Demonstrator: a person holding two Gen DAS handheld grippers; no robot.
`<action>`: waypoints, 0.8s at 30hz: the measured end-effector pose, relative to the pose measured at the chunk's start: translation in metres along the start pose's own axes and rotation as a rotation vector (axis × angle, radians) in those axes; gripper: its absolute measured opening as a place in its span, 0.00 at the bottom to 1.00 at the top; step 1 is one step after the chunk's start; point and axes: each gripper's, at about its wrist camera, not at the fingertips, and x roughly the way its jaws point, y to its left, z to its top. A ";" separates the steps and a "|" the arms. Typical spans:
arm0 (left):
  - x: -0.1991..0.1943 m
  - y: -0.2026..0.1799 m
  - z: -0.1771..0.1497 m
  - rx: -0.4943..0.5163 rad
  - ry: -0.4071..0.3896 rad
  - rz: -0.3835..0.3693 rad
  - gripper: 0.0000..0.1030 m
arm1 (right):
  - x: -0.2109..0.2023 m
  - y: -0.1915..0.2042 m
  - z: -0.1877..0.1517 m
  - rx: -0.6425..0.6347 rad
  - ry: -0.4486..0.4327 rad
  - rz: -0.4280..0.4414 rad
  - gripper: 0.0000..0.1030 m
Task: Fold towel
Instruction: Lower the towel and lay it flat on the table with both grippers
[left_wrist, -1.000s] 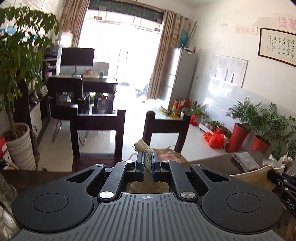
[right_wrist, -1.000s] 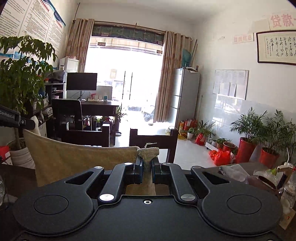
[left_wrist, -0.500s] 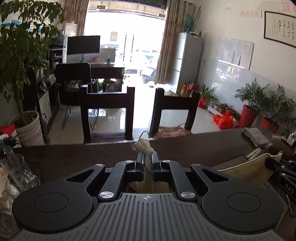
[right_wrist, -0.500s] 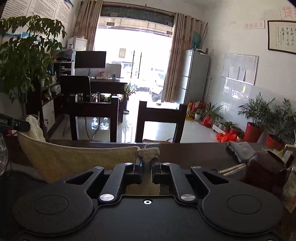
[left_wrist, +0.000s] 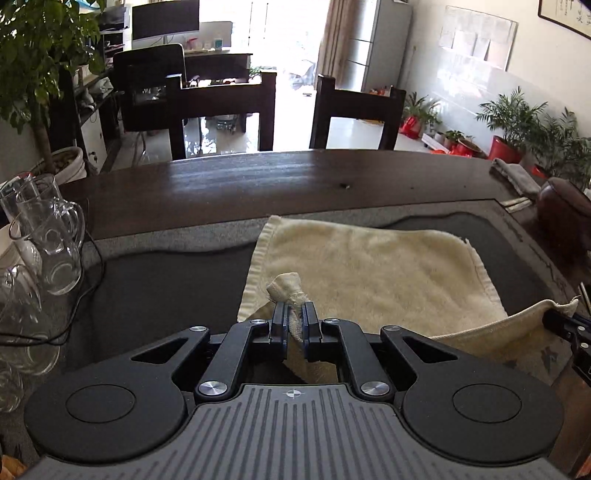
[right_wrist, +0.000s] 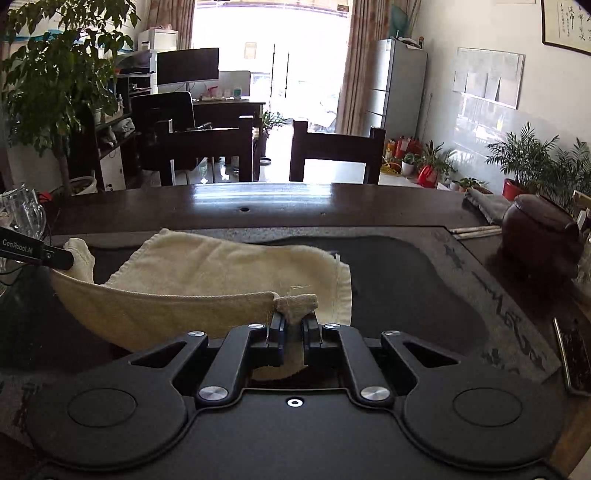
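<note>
A cream towel lies with its far half flat on the dark tray of the table. My left gripper is shut on its near left corner, which bunches above the fingertips. In the right wrist view the towel shows again, and my right gripper is shut on its near right corner. The held near edge hangs slack between the two grippers, a little above the tray. The left gripper's tip shows at the left of the right wrist view, the right gripper's tip at the right of the left wrist view.
Glass cups stand at the left of the tray with a dark cable beside them. A brown clay teapot, a grey cloth and chopsticks sit at the right. Two dark chairs stand beyond the table's far edge.
Both grippers have come down and tilted forward with the towel corners held. The towel, hanging in the air before, now lies with its far half on the tray.
</note>
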 end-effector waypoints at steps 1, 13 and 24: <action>-0.002 0.001 -0.004 0.001 0.009 -0.001 0.07 | -0.003 0.000 -0.004 0.001 0.007 0.002 0.09; -0.013 0.006 -0.054 0.037 0.103 -0.022 0.08 | -0.036 0.006 -0.055 0.032 0.070 0.014 0.09; -0.027 0.020 -0.089 0.032 0.175 -0.037 0.08 | -0.058 0.021 -0.097 -0.022 0.122 0.040 0.09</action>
